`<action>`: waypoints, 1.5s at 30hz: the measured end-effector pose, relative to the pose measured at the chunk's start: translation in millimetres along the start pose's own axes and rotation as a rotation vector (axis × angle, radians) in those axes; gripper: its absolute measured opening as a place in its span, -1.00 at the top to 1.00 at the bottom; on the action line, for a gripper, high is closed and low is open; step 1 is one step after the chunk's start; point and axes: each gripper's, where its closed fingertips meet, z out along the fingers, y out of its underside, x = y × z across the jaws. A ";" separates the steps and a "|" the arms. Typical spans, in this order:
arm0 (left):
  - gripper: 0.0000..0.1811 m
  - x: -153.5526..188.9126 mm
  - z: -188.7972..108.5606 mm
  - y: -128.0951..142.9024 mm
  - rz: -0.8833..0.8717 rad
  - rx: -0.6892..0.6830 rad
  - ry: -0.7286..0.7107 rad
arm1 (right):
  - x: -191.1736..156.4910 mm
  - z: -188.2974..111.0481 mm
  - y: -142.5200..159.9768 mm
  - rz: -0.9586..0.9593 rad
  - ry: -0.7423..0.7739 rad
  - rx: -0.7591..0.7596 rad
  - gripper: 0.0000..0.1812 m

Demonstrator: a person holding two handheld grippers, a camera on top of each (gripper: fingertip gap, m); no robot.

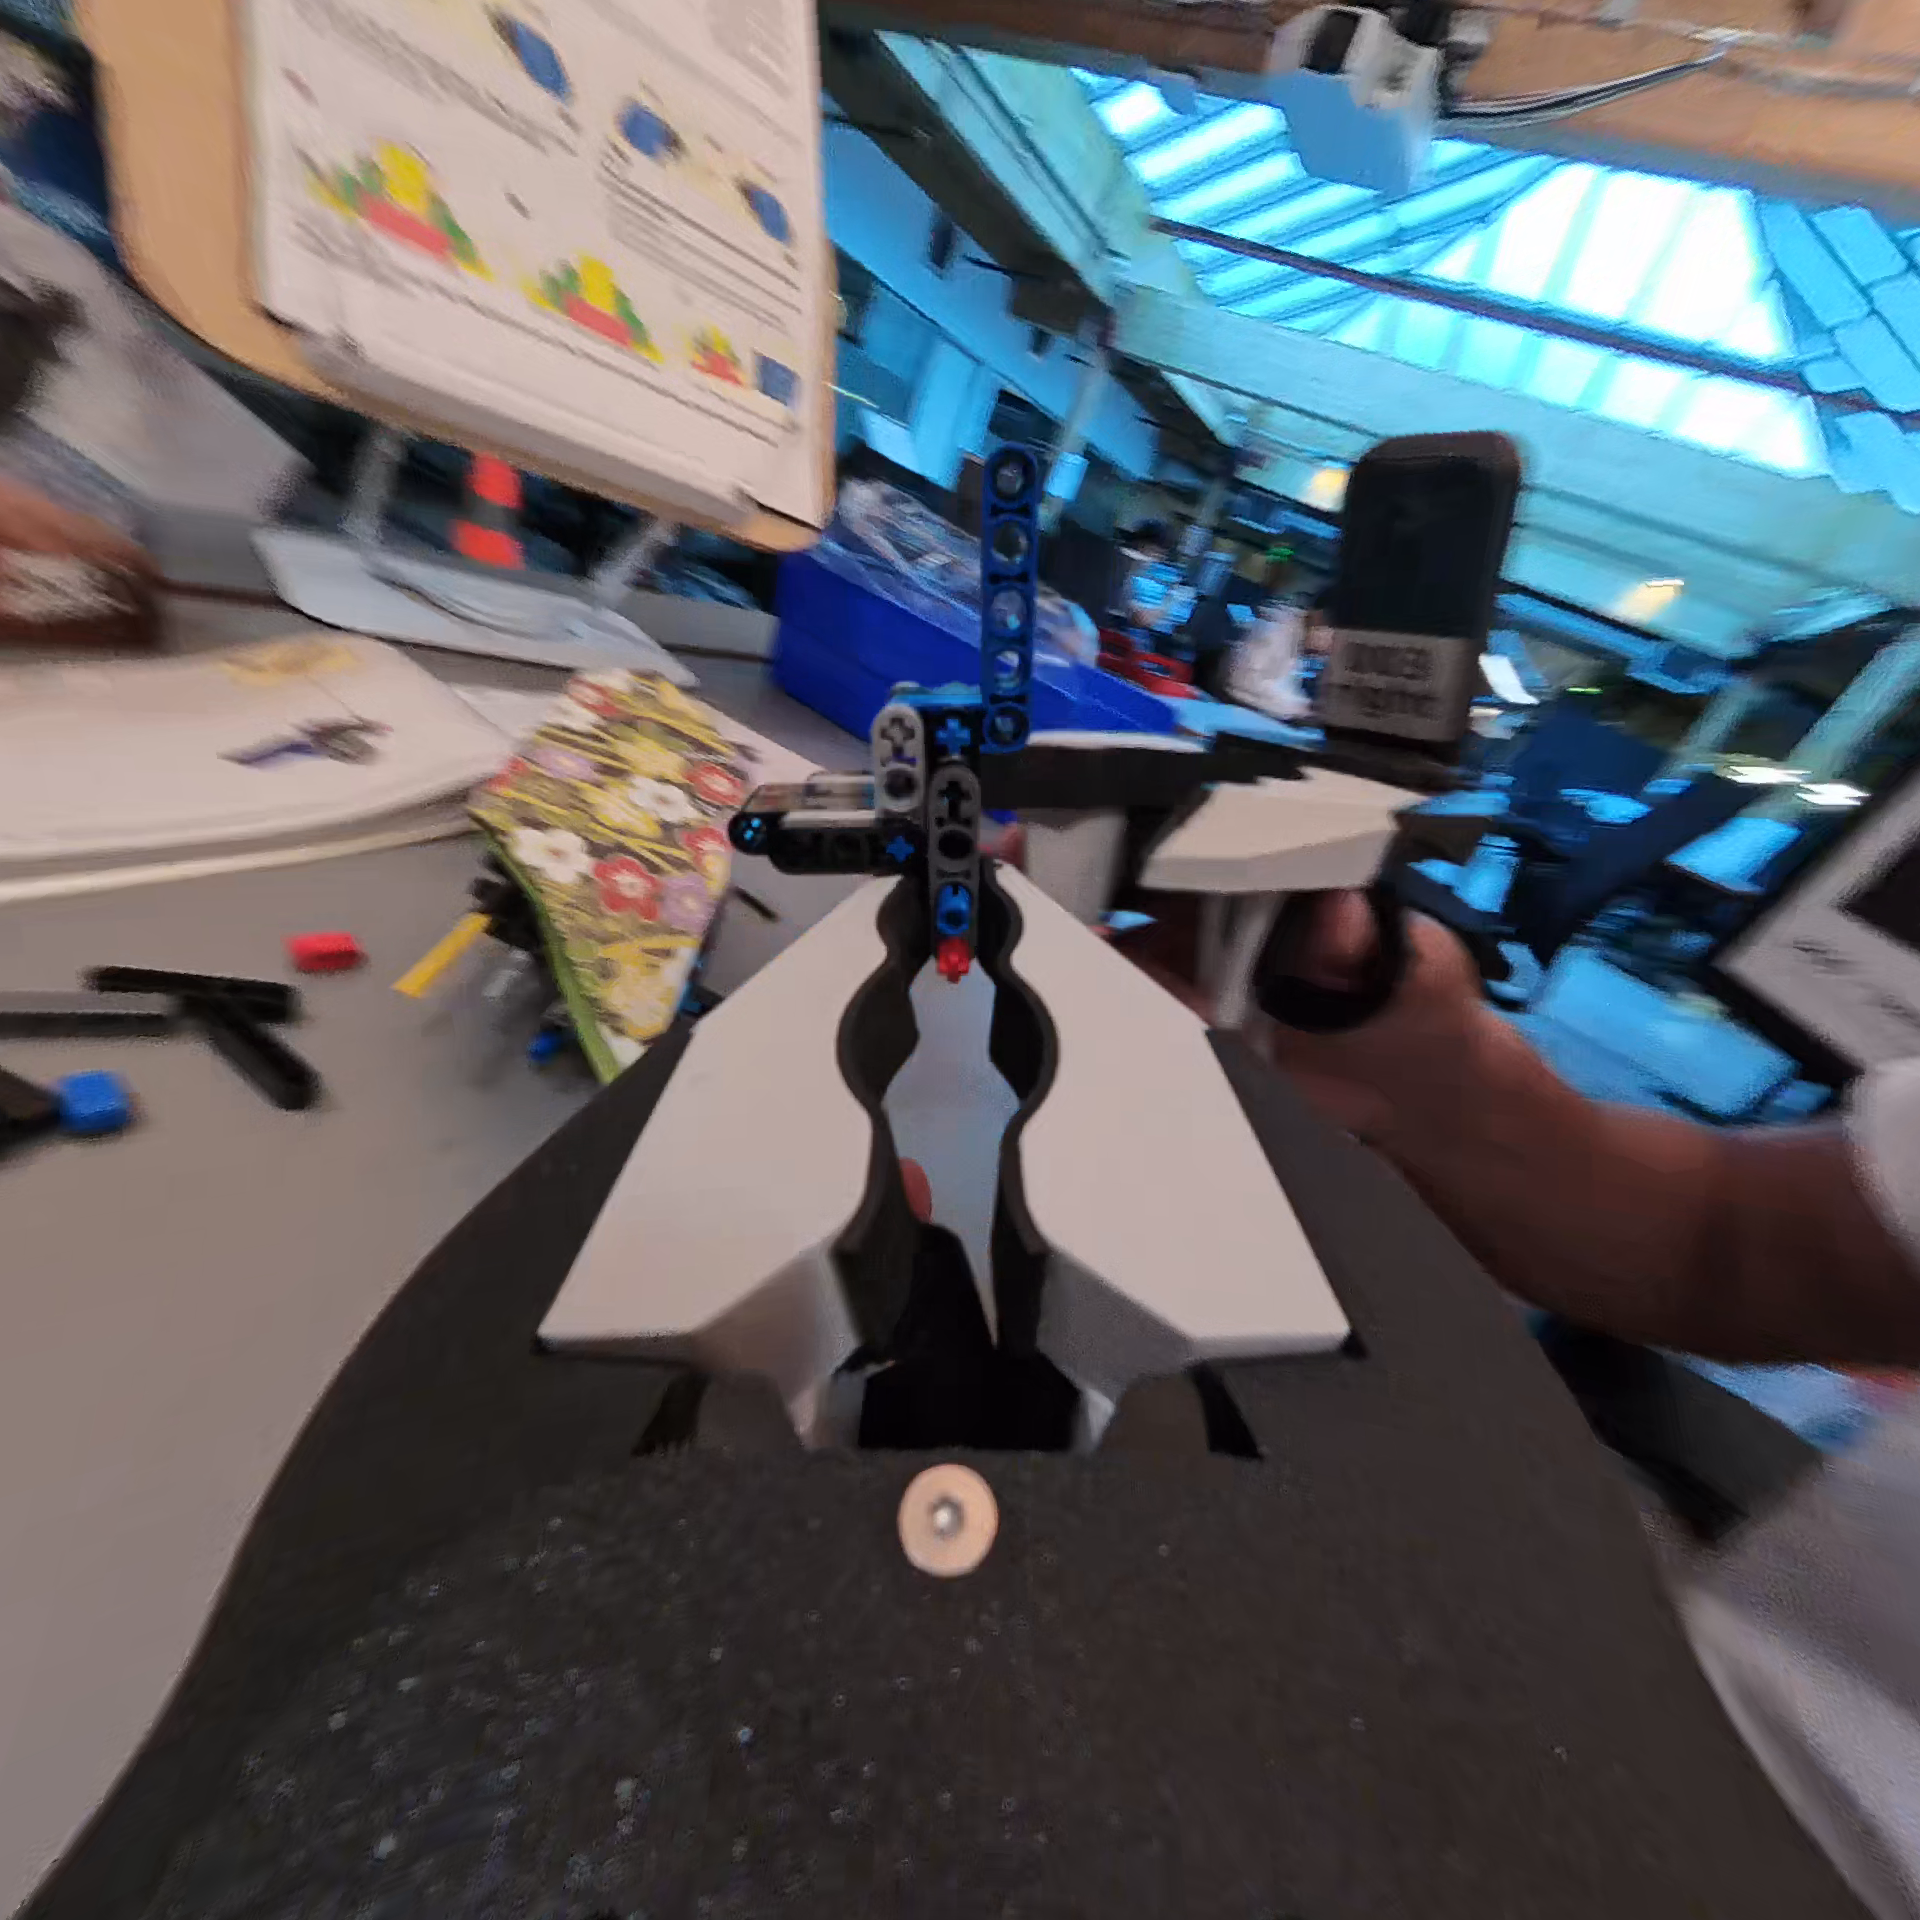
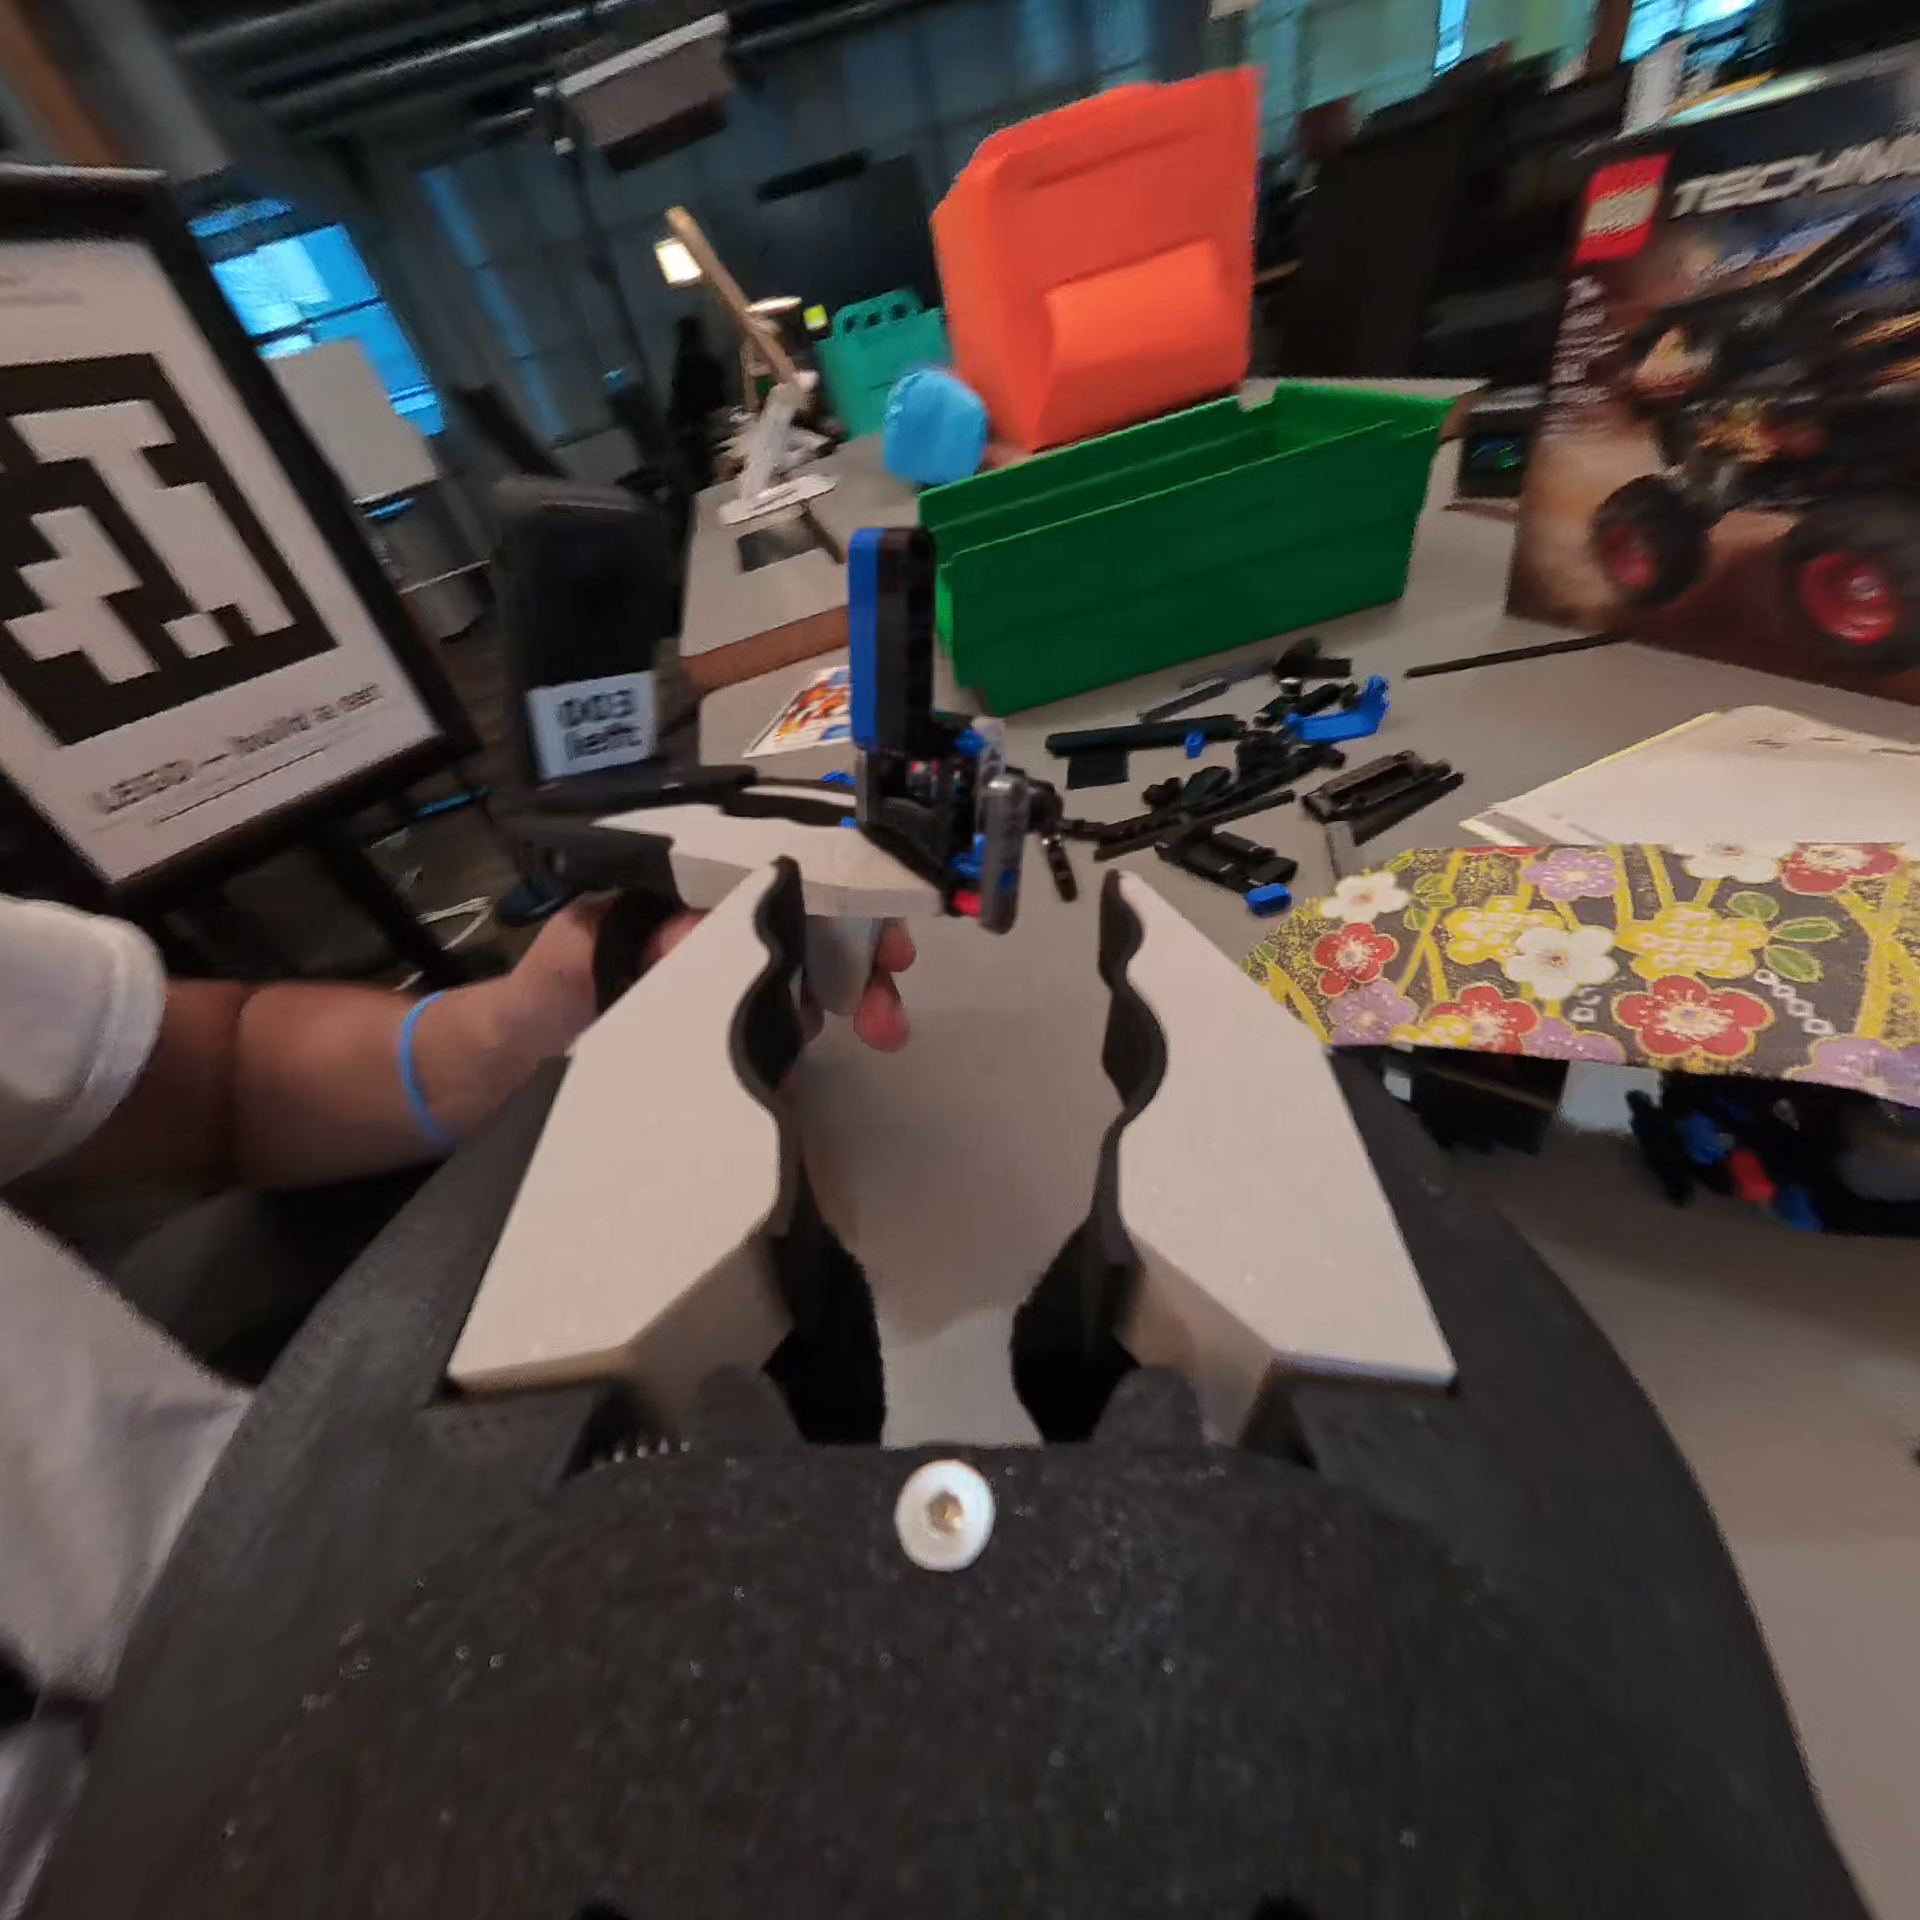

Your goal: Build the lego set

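- Right up close in the left wrist view, the left gripper [image 1: 951, 935] is clamped on the bottom of the lego piece [image 1: 940, 790], which is up in the air.
- A blue beam [image 1: 1006, 592] sticks straight up from that piece.
- In the right wrist view, the right gripper [image 2: 945, 935] is spread wide and holds nothing. It sits just beside the lego piece [image 2: 935, 790].
- To do this step well, the left gripper should probably hold the piece very still while the right one picks a new part.
- Farther off, loose parts [image 2: 1247, 769] lie on the grey table [image 2: 1455, 1299].
- Behind them stands a green bin [image 2: 1174, 551]. What is inside cannot be seen.
- The flowered cloth [image 2: 1600, 956] lies to the right, with small parts under it.
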 end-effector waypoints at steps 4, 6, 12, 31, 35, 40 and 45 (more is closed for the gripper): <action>0.94 2.0 2.8 -0.9 0.191 0.030 -0.172 | -11.4 2.8 -7.4 -0.075 0.150 0.046 0.31; 0.94 9.1 3.1 -2.3 0.256 0.059 -0.199 | -17.6 3.8 -12.1 -0.077 0.159 0.055 0.33; 0.94 22.2 2.1 -1.0 0.362 0.084 -0.270 | -20.1 6.0 -8.7 -0.138 0.275 0.040 0.44; 0.93 19.5 -1.5 -10.8 0.177 0.146 -0.160 | -19.4 7.0 -16.3 -0.191 0.353 0.059 0.54; 0.94 20.4 -2.4 -12.1 0.231 0.170 -0.177 | -19.6 8.9 -9.7 -0.156 0.354 -0.016 0.41; 0.94 23.3 -3.8 -11.6 0.290 0.176 -0.208 | -25.2 13.7 -6.3 -0.137 0.344 -0.030 0.38; 0.93 27.3 -5.1 -13.2 0.319 0.205 -0.217 | -27.2 12.6 -8.8 -0.083 0.351 -0.004 0.44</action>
